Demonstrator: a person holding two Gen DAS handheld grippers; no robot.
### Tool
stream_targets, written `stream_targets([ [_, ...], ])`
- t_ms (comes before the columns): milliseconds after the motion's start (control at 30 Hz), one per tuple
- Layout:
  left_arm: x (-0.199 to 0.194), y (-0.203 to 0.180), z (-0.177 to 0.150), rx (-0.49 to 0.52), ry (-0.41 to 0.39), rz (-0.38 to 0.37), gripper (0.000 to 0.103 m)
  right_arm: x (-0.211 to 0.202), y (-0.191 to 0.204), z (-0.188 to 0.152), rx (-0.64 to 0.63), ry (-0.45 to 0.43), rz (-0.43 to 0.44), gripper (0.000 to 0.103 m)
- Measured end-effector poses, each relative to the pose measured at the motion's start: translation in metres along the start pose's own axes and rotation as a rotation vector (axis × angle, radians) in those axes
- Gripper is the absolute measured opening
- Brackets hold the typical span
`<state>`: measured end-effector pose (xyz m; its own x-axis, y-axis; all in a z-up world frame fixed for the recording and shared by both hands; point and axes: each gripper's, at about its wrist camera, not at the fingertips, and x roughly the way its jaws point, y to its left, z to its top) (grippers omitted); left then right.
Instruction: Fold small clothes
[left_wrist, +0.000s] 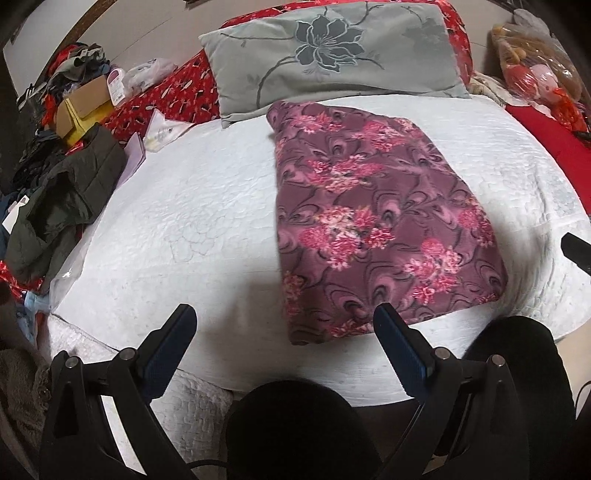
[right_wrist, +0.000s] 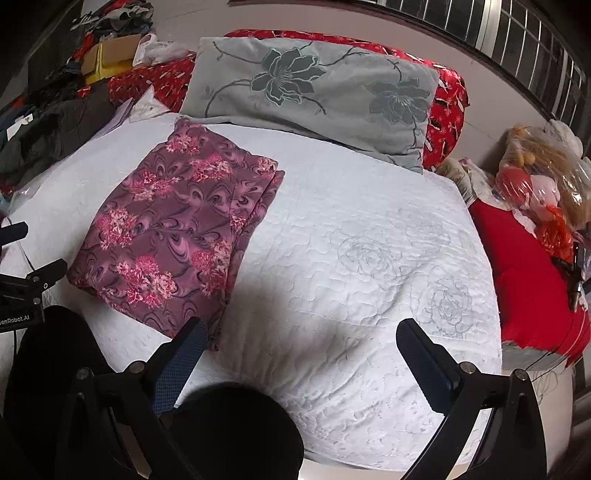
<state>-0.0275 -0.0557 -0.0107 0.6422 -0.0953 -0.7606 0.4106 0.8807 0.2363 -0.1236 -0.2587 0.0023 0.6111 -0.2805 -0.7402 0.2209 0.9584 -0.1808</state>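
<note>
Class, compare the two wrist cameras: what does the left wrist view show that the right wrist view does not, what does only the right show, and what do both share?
Only the left wrist view shows the open left gripper from behind its own fingers, with nothing between them.

Only the right wrist view shows the barred window and the open, empty right gripper from behind.

Both share the folded floral garment lying flat on the white quilt, the grey flower pillow behind it and the cardboard box in the clutter.
</note>
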Motion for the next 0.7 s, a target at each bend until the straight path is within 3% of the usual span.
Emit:
stream_targets([
  [700,-0.012,-0.019,0.009,-0.022,-0.025,-0.034,0.097,-0.002,-0.014,0.006,0.059,-0.026,-0.001,0.103],
])
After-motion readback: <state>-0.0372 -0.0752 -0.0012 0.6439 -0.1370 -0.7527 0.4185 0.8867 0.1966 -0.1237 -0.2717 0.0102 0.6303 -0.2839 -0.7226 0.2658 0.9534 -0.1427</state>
